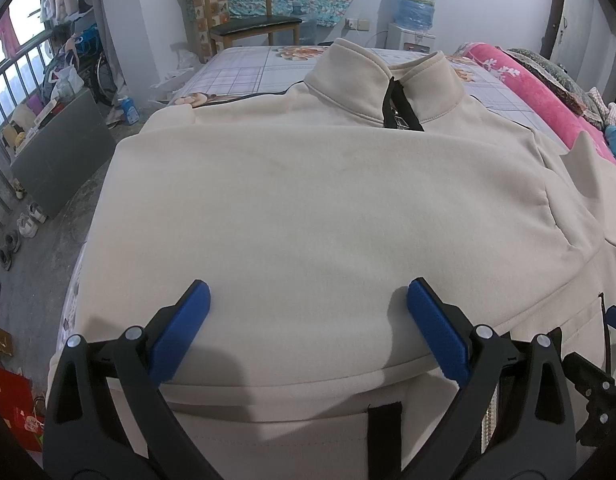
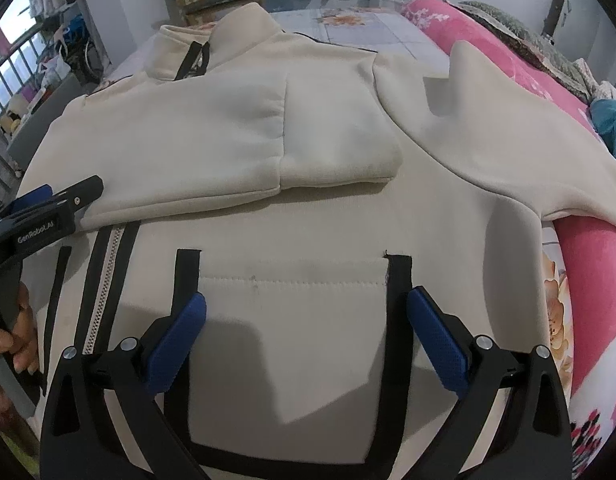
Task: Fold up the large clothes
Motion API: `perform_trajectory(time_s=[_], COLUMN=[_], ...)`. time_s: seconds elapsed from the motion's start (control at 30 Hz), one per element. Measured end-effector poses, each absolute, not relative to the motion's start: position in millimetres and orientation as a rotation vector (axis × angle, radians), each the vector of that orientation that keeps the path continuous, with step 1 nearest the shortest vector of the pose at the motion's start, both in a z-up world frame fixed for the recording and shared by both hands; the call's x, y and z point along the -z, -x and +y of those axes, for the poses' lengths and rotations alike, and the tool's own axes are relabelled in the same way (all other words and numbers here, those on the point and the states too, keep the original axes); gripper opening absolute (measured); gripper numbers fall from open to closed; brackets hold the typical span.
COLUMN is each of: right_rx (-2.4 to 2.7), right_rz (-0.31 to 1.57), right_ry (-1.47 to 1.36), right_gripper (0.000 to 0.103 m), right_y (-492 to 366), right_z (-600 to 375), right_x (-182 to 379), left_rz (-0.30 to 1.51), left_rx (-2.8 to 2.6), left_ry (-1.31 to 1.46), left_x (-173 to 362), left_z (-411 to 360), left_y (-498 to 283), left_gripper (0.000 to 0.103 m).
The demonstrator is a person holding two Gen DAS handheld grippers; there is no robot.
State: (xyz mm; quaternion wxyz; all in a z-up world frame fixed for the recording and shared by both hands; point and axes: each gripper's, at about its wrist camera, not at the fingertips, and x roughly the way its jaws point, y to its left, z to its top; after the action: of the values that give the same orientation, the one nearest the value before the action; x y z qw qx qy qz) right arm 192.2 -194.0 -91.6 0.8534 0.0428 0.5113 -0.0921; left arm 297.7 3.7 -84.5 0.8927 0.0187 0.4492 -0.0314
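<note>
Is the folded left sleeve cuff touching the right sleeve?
Apart. The right wrist view shows the cuff ending short of the right sleeve, with jacket body between.

Past the bed (image 1: 243,68) with its checked flower sheet I see a wooden chair (image 1: 253,20) against the wall, a wrapped water bottle (image 1: 416,2) on a dispenser, a pink blanket (image 1: 524,80) at the right, and shoes (image 1: 27,224) on the floor by the barred window (image 1: 11,80).

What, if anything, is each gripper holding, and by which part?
Nothing: the left gripper and right gripper are both open above the cream zip-up fleece jacket.
</note>
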Motion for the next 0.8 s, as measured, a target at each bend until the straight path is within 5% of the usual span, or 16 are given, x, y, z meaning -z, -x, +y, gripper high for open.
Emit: perform_trajectory(time_s=[0.47,0.8], right_rx=[0.045,0.162], right_rz=[1.195,0.941], right_ry=[-0.061,-0.324], right_gripper=[0.097,0.097], right_y=[-180.9,-130.2], right_z=[-207.5,-354.5], right_x=[80.3,-19.5], left_rz=[0.931,0.931], left_rx=[0.065,0.064], left_ry=[-0.039,-0.039], left_x=[84.8,84.8], left_z=[2.8,3.3], left_y=[-295.9,-295.9], left_gripper=[0.095,0.095])
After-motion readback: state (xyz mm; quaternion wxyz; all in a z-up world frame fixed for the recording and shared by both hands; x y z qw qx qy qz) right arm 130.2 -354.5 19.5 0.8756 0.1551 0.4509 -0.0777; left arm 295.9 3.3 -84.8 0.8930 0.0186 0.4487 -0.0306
